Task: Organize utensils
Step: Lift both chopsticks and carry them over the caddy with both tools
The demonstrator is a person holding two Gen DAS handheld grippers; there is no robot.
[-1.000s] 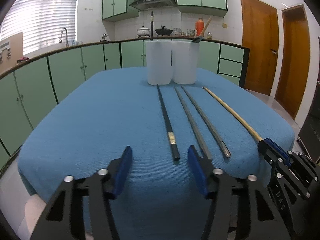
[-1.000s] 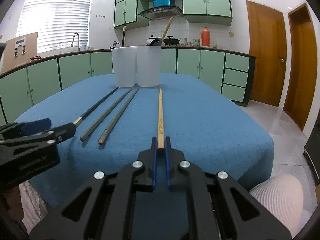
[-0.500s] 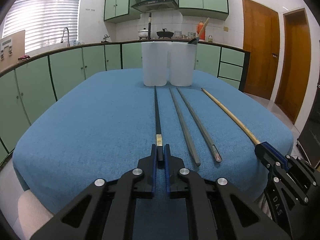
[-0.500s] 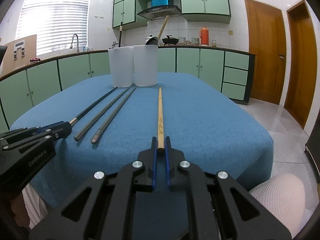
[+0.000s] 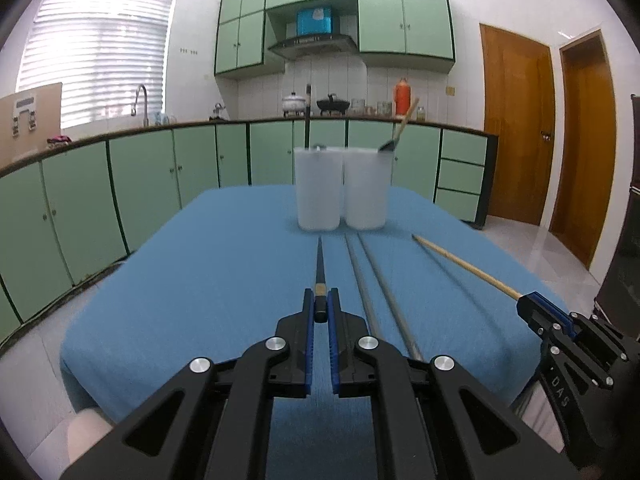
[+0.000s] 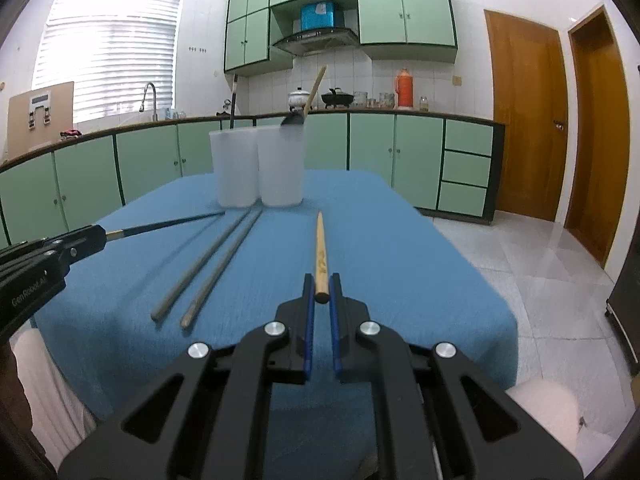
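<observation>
My left gripper (image 5: 320, 306) is shut on the end of a black chopstick (image 5: 320, 264) and holds it lifted above the blue table, tip toward two white cups (image 5: 340, 188). My right gripper (image 6: 321, 294) is shut on the end of a wooden chopstick (image 6: 320, 248), also lifted. Two grey metal chopsticks (image 6: 212, 268) lie side by side on the cloth between them. The left cup (image 6: 236, 168) holds a dark stick; the right cup (image 6: 280, 166) holds a wooden-handled utensil.
The blue cloth table (image 5: 224, 280) drops off at its near and side edges. Green kitchen cabinets (image 5: 140, 184) run behind it. Wooden doors (image 6: 524, 120) stand at the right over a tiled floor.
My left gripper closed on the black chopstick and raised it off the cloth. My right gripper lifted the wooden chopstick too. Both views now sit higher above the table.
</observation>
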